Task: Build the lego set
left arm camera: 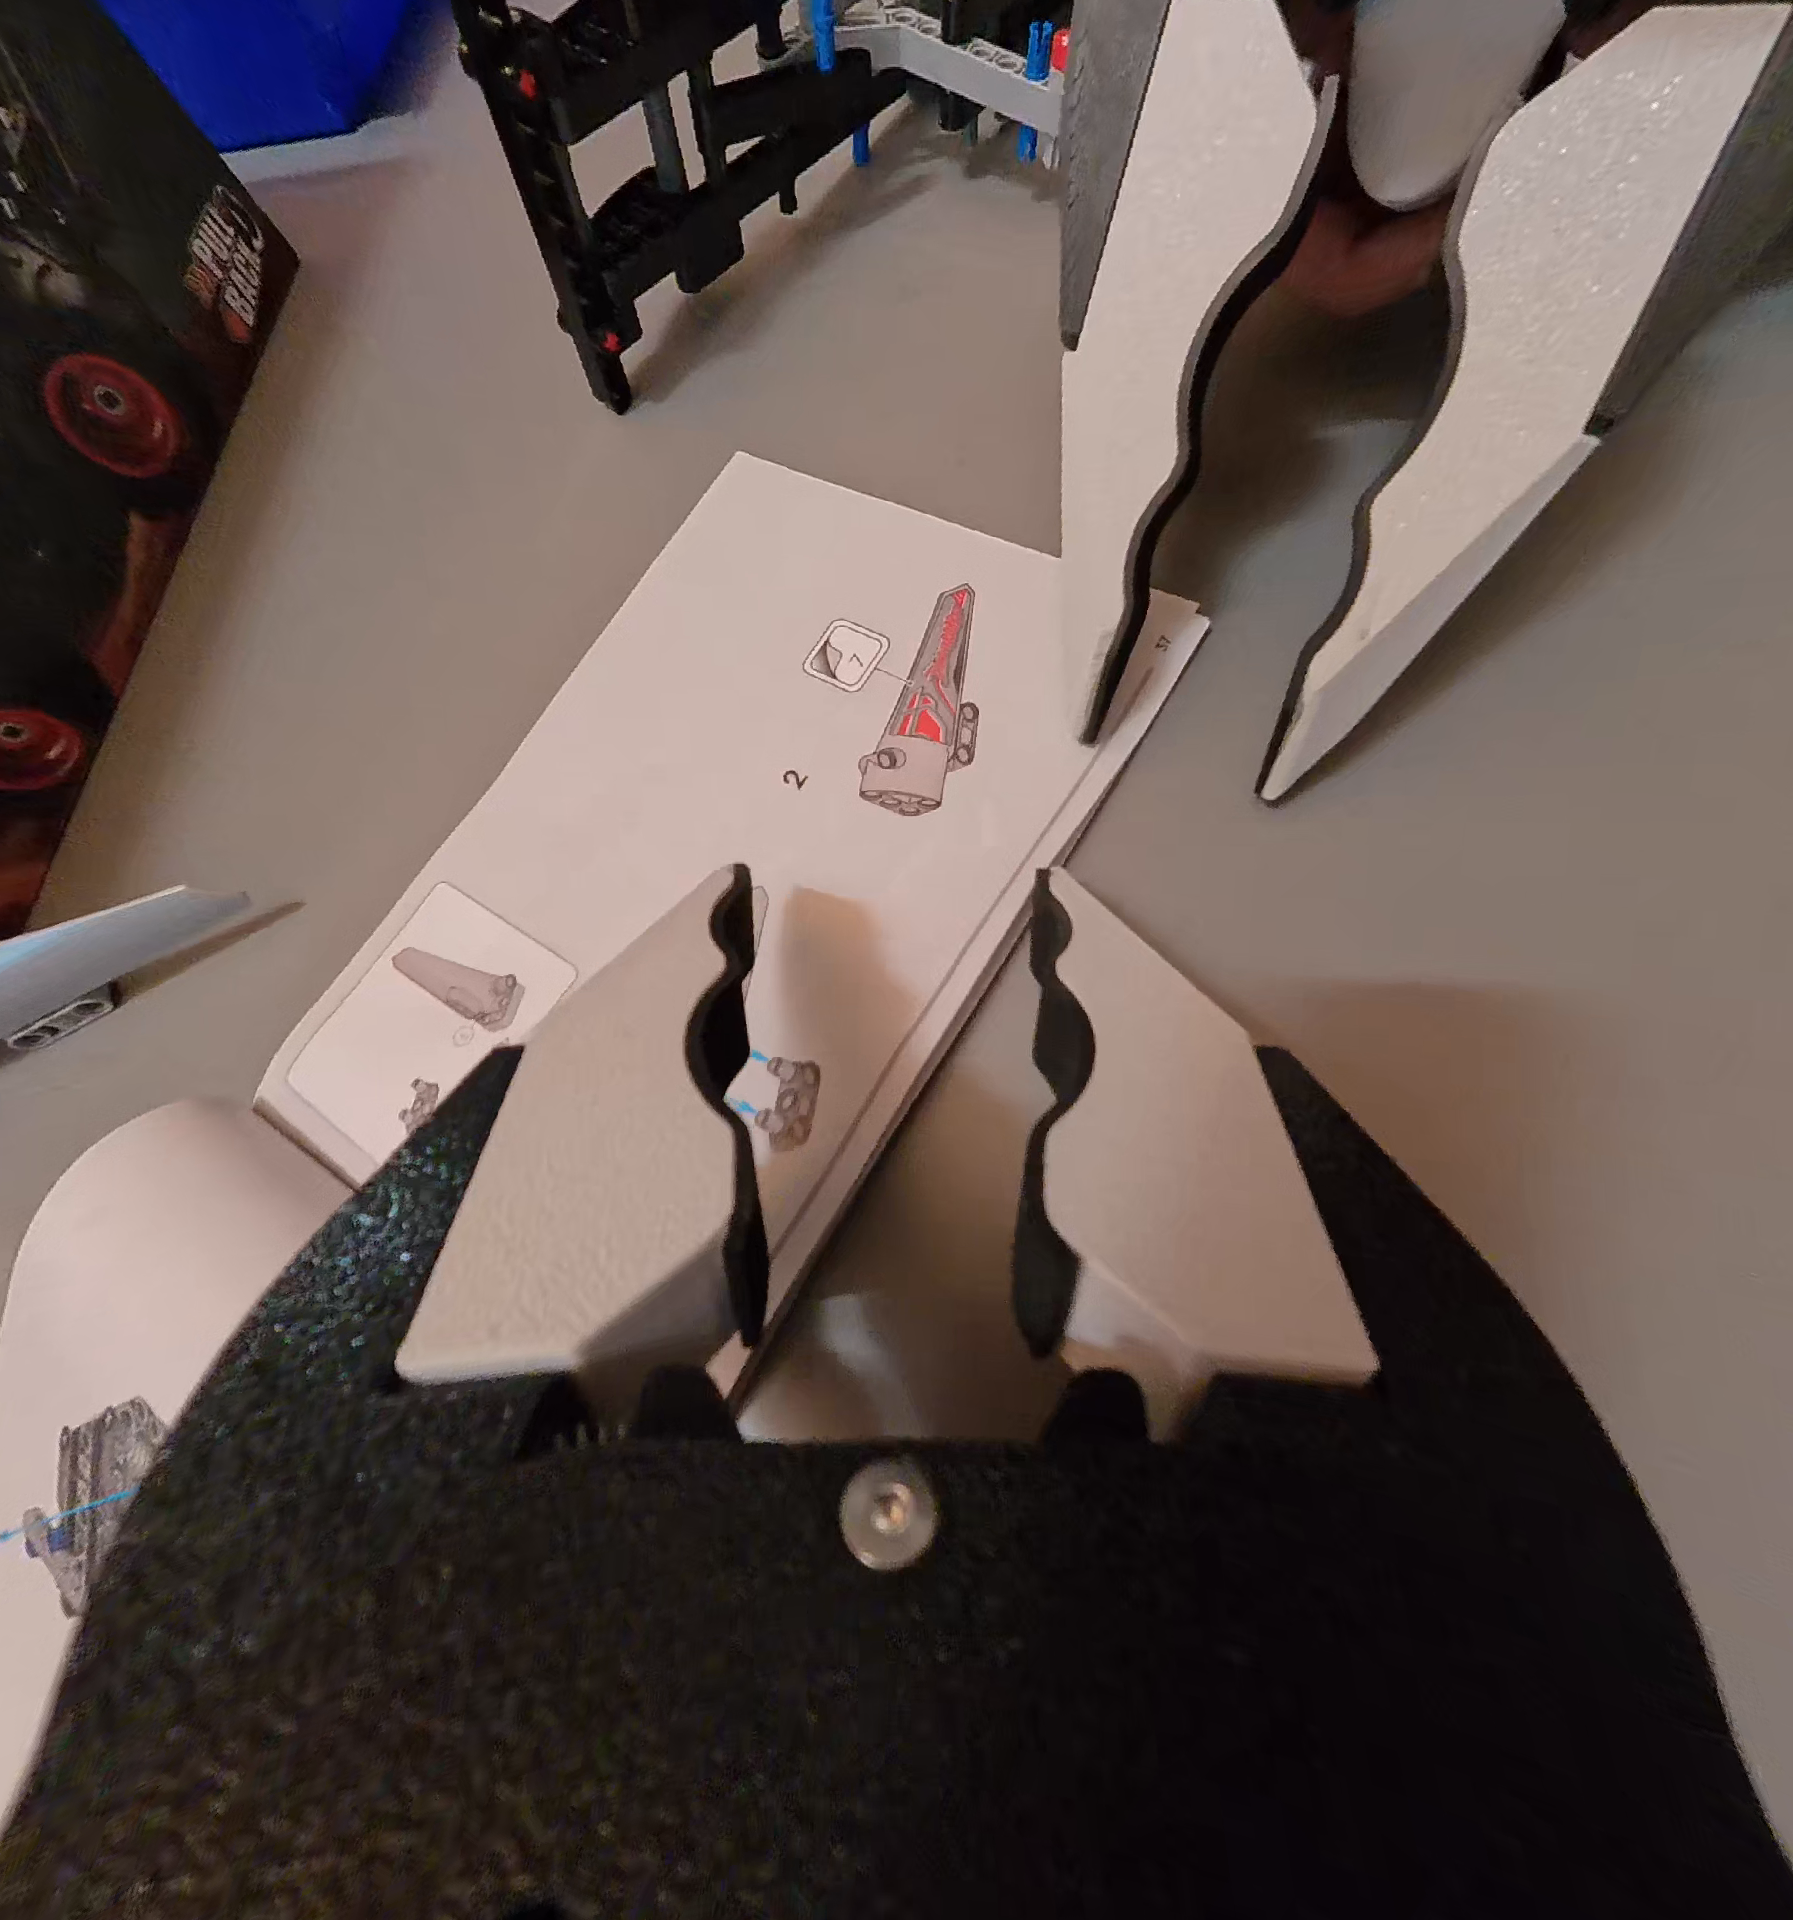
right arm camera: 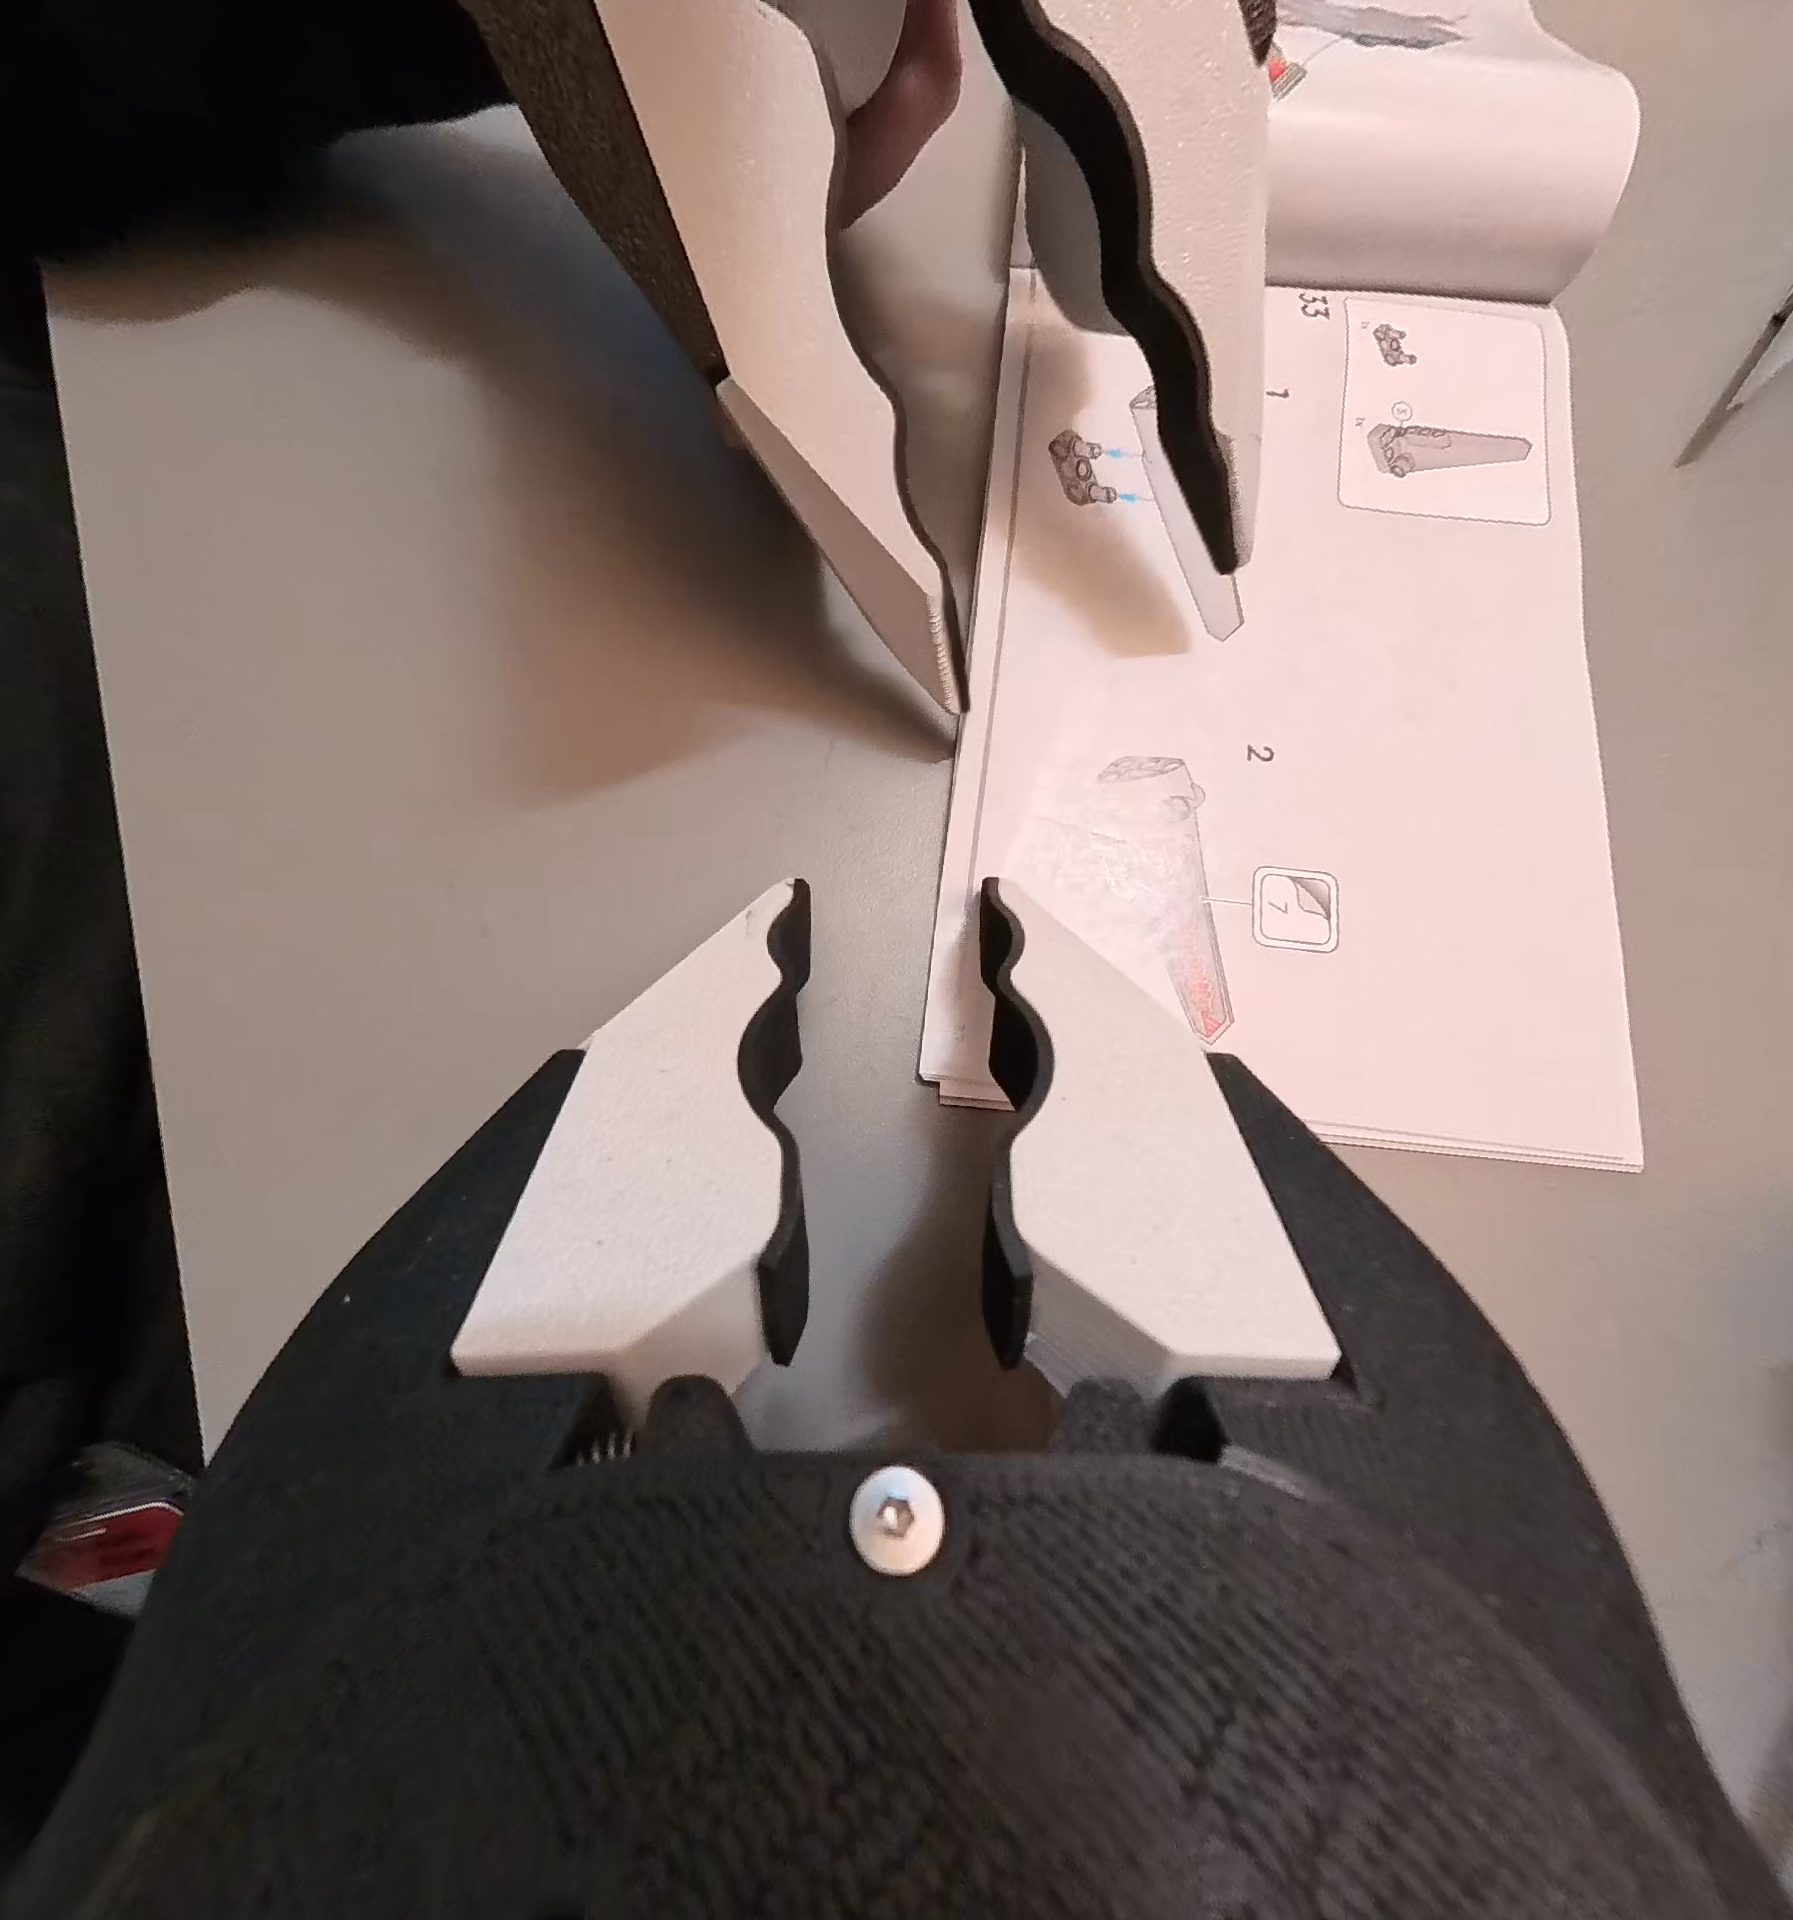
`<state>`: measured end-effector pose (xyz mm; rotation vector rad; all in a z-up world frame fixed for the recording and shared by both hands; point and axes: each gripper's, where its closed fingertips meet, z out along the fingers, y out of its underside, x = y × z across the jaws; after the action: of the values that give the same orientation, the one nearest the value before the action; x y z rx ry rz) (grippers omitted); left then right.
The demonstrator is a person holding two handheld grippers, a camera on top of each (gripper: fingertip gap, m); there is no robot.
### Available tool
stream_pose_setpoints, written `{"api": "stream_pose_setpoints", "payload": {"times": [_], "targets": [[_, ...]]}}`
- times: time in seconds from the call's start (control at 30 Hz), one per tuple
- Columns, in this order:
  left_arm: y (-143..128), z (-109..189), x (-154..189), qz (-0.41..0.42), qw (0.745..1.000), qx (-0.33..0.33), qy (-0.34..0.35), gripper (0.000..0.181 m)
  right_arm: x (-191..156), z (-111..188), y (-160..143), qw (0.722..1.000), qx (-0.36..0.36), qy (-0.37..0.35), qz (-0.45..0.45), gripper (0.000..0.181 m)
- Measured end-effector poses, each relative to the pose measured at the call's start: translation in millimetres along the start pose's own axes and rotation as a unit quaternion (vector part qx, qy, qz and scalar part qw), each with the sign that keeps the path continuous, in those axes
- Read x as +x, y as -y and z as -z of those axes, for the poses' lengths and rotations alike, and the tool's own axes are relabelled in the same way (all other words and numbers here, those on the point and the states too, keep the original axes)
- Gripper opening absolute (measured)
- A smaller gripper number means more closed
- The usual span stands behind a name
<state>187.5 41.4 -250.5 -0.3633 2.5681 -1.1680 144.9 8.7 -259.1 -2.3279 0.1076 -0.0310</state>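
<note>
Both white-fingered black grippers — left gripper (left arm camera: 887,894) and right gripper (right arm camera: 887,899) — gape empty over the open white paper instruction booklet (left arm camera: 663,748) on the grey table (left arm camera: 1494,935); the black-and-grey lego build (left arm camera: 663,156) stands beyond the booklet.

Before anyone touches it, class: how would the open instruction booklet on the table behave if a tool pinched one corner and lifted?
The instruction booklet would probably flop: its thin pages already curl over at the far end. It looks light, so a push might slide it across the smooth table. With both the left tool and right tool open, loose pages may fan apart.
</note>
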Motion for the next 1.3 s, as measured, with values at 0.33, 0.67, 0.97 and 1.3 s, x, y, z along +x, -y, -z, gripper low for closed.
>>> {"api": "stream_pose_setpoints", "payload": {"times": [0.33,0.67,0.97,1.3], "targets": [[1.9,1.2,-3.2,-0.006,1.0,0.007,0.009,0.049,0.4,0.0,-0.1,1.0,0.0,-0.001,0.001,0.03],[-3.7,-1.6,-4.3,-0.017,1.0,-0.013,0.017,0.047,-0.3,-0.1,-0.3,1.0,-0.003,-0.002,0.005,0.031],[-2.4,-0.5,1.4,-0.017,1.0,-0.002,0.004,0.048,-0.9,-0.2,-0.5,1.0,-0.006,-0.004,0.01,0.032],[-7.7,1.5,-1.2,-0.016,1.0,-0.007,0.008,0.047,-1.2,-0.2,-0.7,1.0,-0.007,-0.005,0.015,0.033]]}}
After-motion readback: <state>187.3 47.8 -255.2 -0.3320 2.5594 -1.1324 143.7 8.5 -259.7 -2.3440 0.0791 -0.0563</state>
